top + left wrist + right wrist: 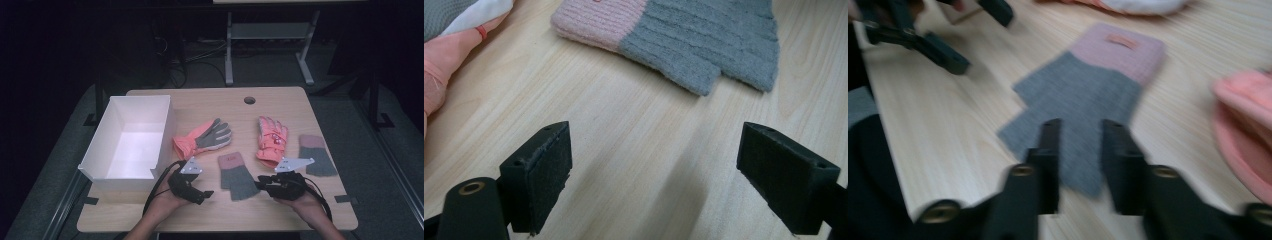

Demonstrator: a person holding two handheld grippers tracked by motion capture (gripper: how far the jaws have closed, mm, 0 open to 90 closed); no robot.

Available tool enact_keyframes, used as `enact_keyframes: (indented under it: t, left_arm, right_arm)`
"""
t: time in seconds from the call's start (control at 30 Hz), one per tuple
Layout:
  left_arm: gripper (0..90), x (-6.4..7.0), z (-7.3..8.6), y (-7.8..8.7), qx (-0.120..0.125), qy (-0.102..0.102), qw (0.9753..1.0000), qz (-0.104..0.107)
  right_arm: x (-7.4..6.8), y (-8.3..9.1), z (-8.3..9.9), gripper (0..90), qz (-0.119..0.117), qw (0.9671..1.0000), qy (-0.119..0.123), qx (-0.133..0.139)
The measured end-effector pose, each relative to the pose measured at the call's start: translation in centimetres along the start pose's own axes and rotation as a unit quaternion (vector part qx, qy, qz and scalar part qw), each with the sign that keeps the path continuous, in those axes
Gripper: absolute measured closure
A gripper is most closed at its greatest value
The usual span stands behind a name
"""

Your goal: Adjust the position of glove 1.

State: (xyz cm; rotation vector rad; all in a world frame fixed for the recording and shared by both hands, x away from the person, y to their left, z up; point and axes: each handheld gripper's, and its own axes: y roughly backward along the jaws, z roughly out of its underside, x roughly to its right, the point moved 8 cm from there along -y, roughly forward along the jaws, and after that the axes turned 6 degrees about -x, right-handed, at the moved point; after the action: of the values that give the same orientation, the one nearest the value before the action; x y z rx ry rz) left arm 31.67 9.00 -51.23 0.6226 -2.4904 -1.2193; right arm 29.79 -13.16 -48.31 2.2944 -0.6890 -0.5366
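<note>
On the desk (280, 210), the grey knit glove (236, 176) with the pink cuff lies flat between the two grippers, near the front edge. Left of that glove, the left gripper (204, 194) sits low over the wood with its jaws spread wide and nothing between them; in its own view the glove's grey end lies just beyond the jaws, apart from them. Right of the glove, the right gripper (260, 184) points at it with jaws narrowed to a small gap, their tips over the glove's grey fingers (1068, 130); whether they touch the knit I cannot tell. Behind the glove lie an orange glove (202, 137) with a grey palm and a second orange glove (271, 140). A matching grey knit glove (316, 155) lies further right, and a white box (131, 137) stands to the left
</note>
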Motion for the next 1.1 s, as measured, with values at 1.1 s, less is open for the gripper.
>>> enact_keyframes:
  t: [1.1]
  left_arm:
    - [14.3,-0.1,0.3,0.2,0.0,-0.003,0.9999,-0.011]
  right_arm:
    - [-3.5,-9.8,-3.4,90.0,-0.042,0.9933,0.075,-0.077]
